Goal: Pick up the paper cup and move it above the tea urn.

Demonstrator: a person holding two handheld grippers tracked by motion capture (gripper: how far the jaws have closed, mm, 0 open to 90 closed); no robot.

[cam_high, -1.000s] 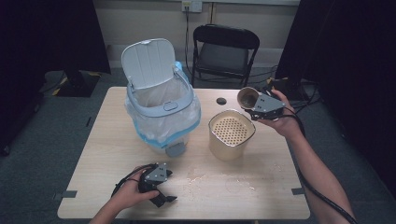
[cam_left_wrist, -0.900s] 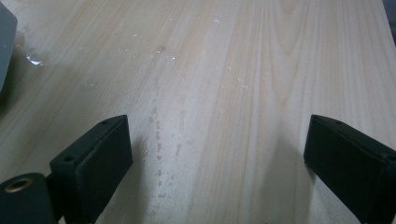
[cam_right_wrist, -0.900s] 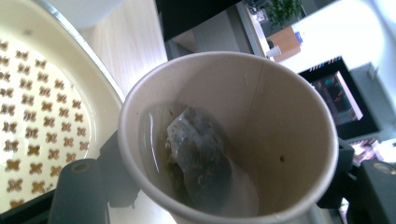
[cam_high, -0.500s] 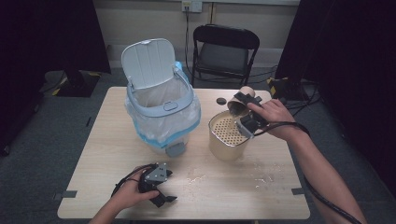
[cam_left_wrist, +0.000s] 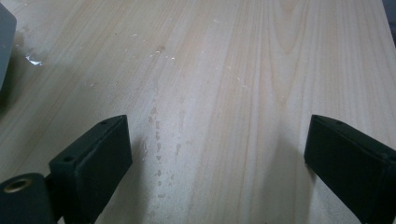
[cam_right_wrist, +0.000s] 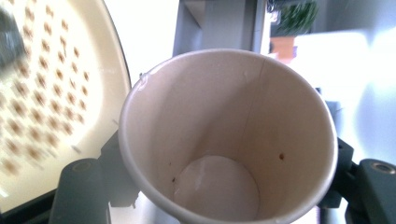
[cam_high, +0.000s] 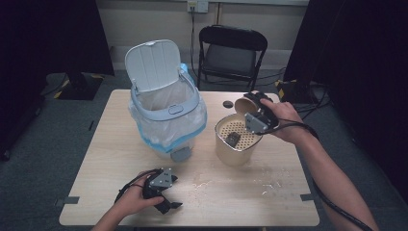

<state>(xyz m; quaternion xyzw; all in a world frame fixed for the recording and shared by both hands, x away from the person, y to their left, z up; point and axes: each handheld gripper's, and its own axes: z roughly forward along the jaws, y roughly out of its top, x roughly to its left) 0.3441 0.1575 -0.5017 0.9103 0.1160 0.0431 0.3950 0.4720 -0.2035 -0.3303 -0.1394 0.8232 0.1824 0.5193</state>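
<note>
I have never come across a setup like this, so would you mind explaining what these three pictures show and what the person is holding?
No robot is here: a person holds a two-jaw tool in each hand. The high view looks down from above on a wooden table. The other two pictures come from cameras riding on the tools.

The left gripper rests low at the table's near edge; its own view shows its jaws wide apart over bare wood. The right gripper is clamped on a paper cup, tipped on its side above a beige container with a perforated top. The cup looks empty inside.

Also on the table: a lidded bin lined with a plastic bag, its lid up, and a small dark cap.
</note>
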